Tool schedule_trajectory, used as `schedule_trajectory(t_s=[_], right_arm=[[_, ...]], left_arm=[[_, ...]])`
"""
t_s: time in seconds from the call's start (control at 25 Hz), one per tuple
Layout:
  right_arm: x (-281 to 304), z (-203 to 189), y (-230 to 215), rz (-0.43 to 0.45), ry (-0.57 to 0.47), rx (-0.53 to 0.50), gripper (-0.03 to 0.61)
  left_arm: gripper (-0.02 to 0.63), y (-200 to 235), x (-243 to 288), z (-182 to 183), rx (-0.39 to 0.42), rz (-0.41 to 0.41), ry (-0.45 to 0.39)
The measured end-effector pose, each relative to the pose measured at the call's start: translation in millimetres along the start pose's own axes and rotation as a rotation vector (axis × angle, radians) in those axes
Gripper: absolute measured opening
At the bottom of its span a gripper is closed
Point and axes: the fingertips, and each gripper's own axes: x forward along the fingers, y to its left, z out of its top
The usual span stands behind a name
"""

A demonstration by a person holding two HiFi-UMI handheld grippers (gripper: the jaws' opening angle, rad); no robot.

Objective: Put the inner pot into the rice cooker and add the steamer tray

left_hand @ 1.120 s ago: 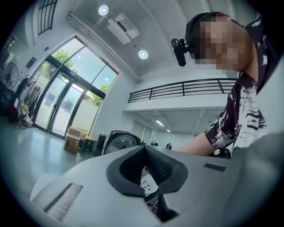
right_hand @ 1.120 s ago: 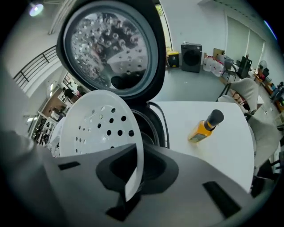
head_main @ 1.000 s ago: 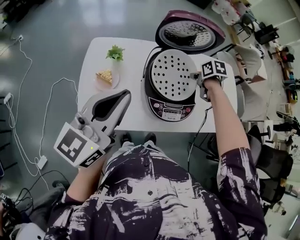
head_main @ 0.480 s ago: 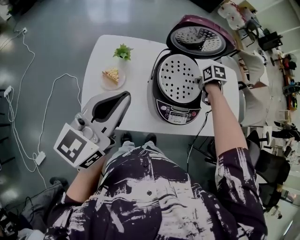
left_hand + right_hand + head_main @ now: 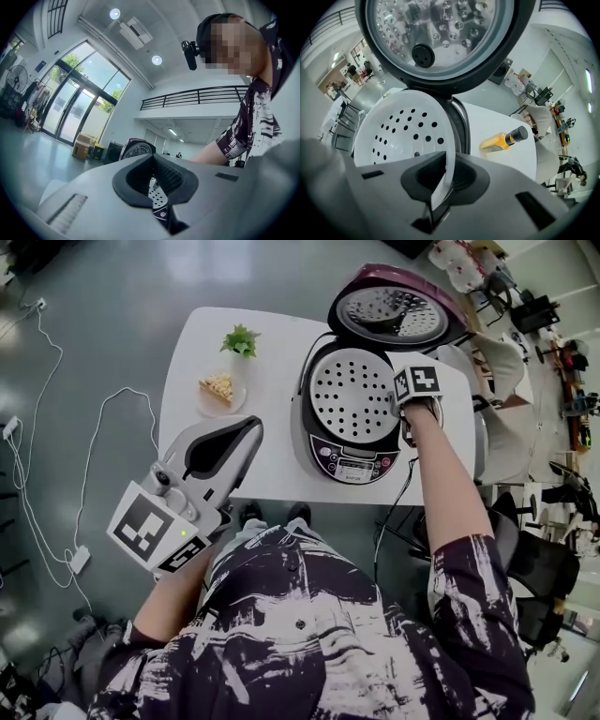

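The rice cooker [image 5: 349,460] stands on the white table [image 5: 272,451] with its lid [image 5: 398,306] swung up at the back. A white perforated steamer tray [image 5: 352,395] lies across its opening and hides whatever is under it. My right gripper [image 5: 397,409] points steeply down at the cooker's right side and is shut on the tray's rim. In the right gripper view the tray [image 5: 403,136] runs edge-on between the jaws of the right gripper [image 5: 436,206], under the lid [image 5: 440,37]. My left gripper [image 5: 251,427] hangs shut and empty off the table's front left corner.
A plate with a cake slice [image 5: 217,388] and a small green plant [image 5: 240,338] sit at the table's left. A yellow bottle with a black cap [image 5: 504,139] lies on the table right of the cooker. Cables [image 5: 56,474] trail over the floor; chairs [image 5: 502,362] stand to the right.
My right gripper has tilted a little while keeping hold of the tray's rim; the tray stays over the cooker's opening. The left gripper has not moved.
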Motion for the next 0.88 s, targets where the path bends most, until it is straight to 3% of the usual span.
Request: schedule_trajectory(t_s=[0.12, 0.32, 0.88], right_arm=[[0, 2, 0, -0.014, 0.005, -0.03, 0.026], [-2, -1, 7, 0.041, 0.018, -0.014, 0.097], [-22, -11, 0, 0.083, -0.004, 0.012, 0.097]], left_arm=[[0.005, -1, 2, -1, 0.0, -0.007, 0.001], [0.005, -3, 4, 0, 0.002, -0.017, -0.001], [0.005, -22, 13, 5, 0.015, -0.056, -0.003]])
